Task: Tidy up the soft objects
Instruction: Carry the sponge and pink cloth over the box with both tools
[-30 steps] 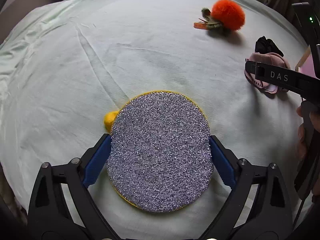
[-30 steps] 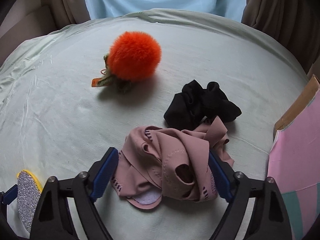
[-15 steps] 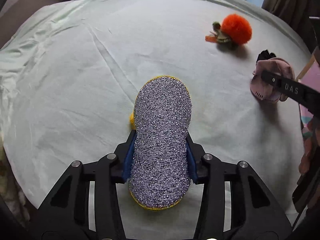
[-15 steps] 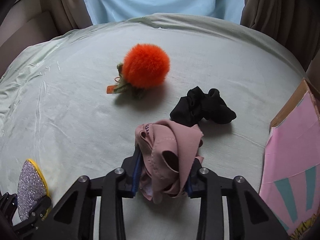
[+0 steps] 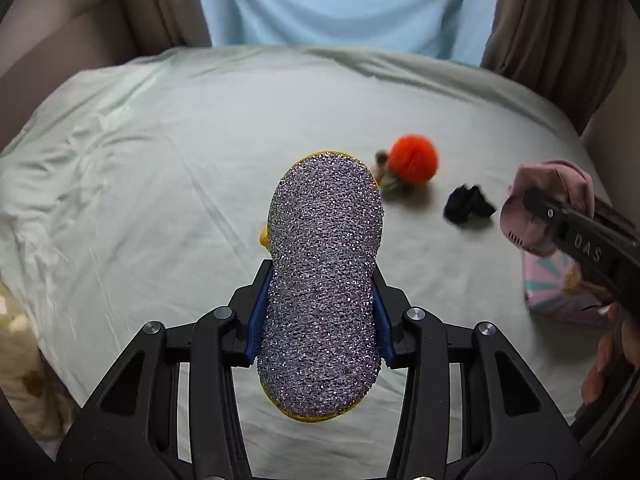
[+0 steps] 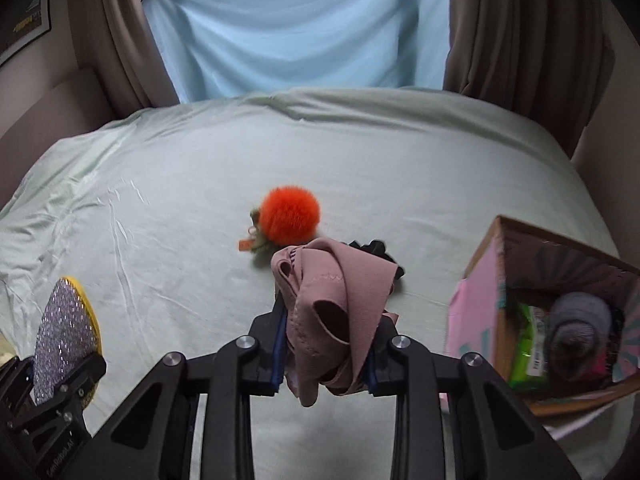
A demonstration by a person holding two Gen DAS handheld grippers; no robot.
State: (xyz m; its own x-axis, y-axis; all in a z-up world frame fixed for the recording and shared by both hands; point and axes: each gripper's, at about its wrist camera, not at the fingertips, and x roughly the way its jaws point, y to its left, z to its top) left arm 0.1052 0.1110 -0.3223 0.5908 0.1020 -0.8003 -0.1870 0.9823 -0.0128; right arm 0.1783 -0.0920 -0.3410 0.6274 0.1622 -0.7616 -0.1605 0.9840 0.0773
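My left gripper (image 5: 320, 320) is shut on a round silver-glitter sponge with a yellow back (image 5: 322, 280), squeezed narrow and held above the pale green sheet (image 5: 160, 160). The sponge also shows in the right wrist view (image 6: 64, 340). My right gripper (image 6: 324, 356) is shut on a crumpled pink cloth (image 6: 332, 304), lifted off the bed; the cloth also shows in the left wrist view (image 5: 548, 196). An orange pompom (image 6: 290, 218) and a black scrunchie (image 5: 468, 208) lie on the sheet.
An open pink cardboard box (image 6: 480, 304) stands at the right, holding a grey knitted item (image 6: 576, 332) and a green packet (image 6: 528, 352). Brown curtains (image 6: 520, 40) and a light blue cloth (image 6: 300, 32) hang beyond the bed's far edge.
Both grippers closed from open, the left on the sponge and the right on the pink cloth, then lifted them off the sheet. The box interior has come into the right wrist view.
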